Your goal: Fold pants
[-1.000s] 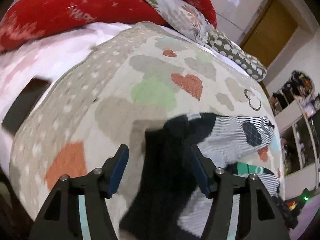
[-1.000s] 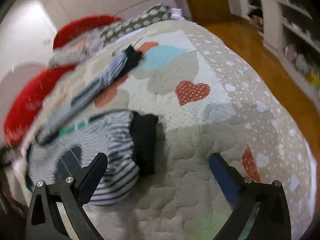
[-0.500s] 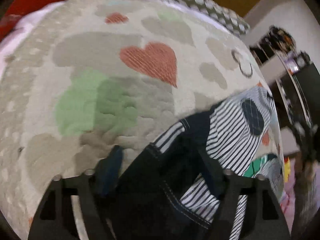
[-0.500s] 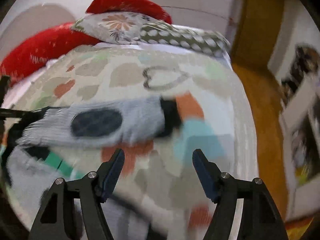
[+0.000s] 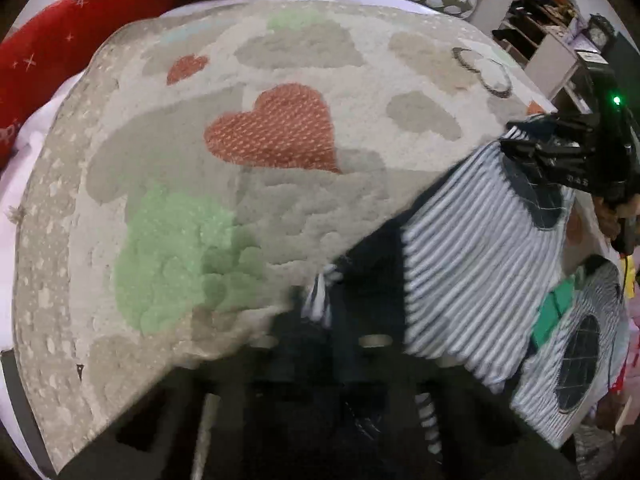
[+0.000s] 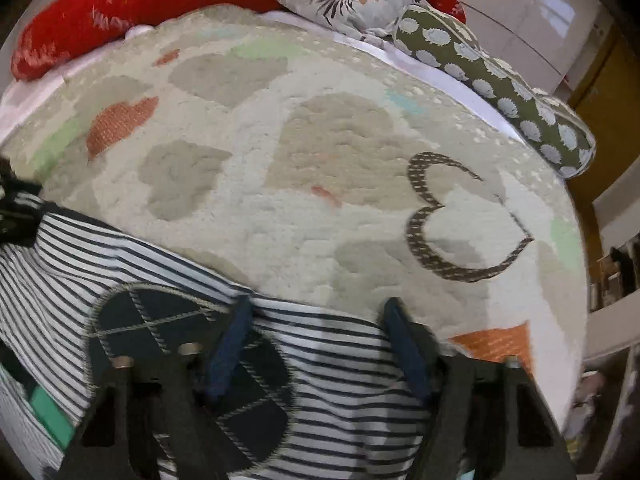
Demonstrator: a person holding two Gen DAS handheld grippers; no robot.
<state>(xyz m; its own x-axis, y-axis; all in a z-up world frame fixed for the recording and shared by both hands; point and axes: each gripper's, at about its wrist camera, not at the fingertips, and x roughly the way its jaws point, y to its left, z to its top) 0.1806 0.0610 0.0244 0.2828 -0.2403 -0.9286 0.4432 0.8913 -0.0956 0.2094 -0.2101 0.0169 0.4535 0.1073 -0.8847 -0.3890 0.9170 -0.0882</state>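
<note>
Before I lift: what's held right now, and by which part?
The left gripper grips the striped pants at a leg's dark cuff. The right gripper is open, straddling that leg by the knee patch, holding nothing.

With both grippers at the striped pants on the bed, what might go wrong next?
1. The right gripper has its fingers apart over the pants, so its end could stay flat and the fold come out lopsided.
2. The left gripper's fingers are hidden under dark cloth, so its hold is uncertain.
</note>
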